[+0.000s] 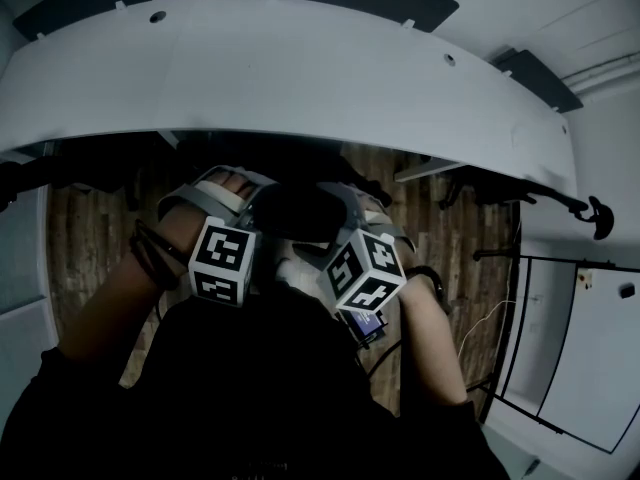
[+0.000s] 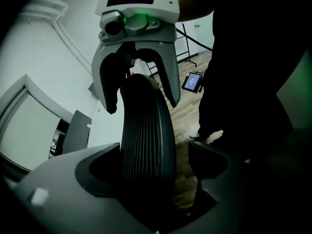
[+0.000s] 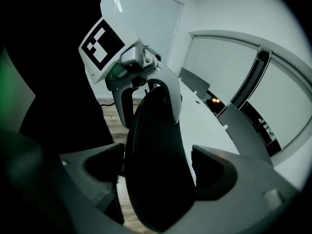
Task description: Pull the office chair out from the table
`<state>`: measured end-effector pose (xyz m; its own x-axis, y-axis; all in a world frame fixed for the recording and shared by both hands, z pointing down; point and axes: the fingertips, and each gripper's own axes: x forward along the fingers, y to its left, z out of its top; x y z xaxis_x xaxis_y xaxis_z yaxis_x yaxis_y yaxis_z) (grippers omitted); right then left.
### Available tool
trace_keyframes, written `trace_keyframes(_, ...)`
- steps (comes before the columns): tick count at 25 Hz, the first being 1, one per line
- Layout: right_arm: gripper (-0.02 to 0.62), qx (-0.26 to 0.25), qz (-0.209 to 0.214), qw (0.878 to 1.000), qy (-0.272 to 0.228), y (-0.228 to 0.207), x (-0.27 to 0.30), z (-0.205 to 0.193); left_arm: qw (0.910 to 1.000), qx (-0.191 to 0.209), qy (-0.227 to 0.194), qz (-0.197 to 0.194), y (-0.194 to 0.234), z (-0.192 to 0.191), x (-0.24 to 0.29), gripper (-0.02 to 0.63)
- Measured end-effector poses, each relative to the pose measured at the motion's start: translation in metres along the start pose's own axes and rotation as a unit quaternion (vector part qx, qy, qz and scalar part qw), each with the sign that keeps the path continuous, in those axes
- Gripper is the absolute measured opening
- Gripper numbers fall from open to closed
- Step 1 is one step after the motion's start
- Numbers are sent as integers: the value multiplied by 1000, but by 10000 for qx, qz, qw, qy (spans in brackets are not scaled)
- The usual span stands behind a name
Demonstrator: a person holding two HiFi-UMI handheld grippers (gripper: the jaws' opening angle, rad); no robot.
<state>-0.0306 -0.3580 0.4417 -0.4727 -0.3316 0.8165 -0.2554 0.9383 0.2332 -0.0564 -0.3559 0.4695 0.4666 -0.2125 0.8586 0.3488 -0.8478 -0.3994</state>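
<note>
The fingers [image 2: 214, 167] of the left gripper [image 2: 155, 152] are spread wide, and the ribbed black back of the office chair [image 2: 146, 126] is straddled by them without being clamped. A strip of wooden floor [image 2: 184, 126] is seen between the backrest and one finger, while the other finger lies close beside the mesh, and whether it touches cannot be told. The right gripper [image 3: 158, 155] is set the same way, its fingers likewise parted round the upper edge of the backrest, with the white table [image 3: 209, 126] showing in the gap on one side. Each gripper is caught in the other's view, astride the same rim a little farther along, so both are placed side by side on the top of the backrest. In the head view the two marker cubes [image 1: 222, 260] are seen close together below the table's curved near edge, the grippers being pointed steeply down and carried by bare forearms [image 1: 110, 298] that reach in from either side. The chair is found directly in front of the person, its back turned toward them and its dark bulk drawn close up to the near edge of the wide, curved table. The floor is laid with brown boards; a small lit screen [image 2: 193, 82] lies on it near the person's dark legs, and thin black stand legs [image 2: 187, 52] are seen beyond
</note>
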Motion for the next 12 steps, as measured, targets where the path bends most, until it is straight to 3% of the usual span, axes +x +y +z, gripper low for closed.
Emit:
trace_keyframes(6,434,65,138,9999,6,-6,15,-6,9995,166,267,-19,4,-8,11,436)
trace_keyframes(9,436,20,155,9999,57,-9,20,-5,9983,242,509,179,13,-15,12,417)
trace_keyframes(12,434,-715,148,9947,724,1,31,-24,9970,325,590,369,15,-16,14,373)
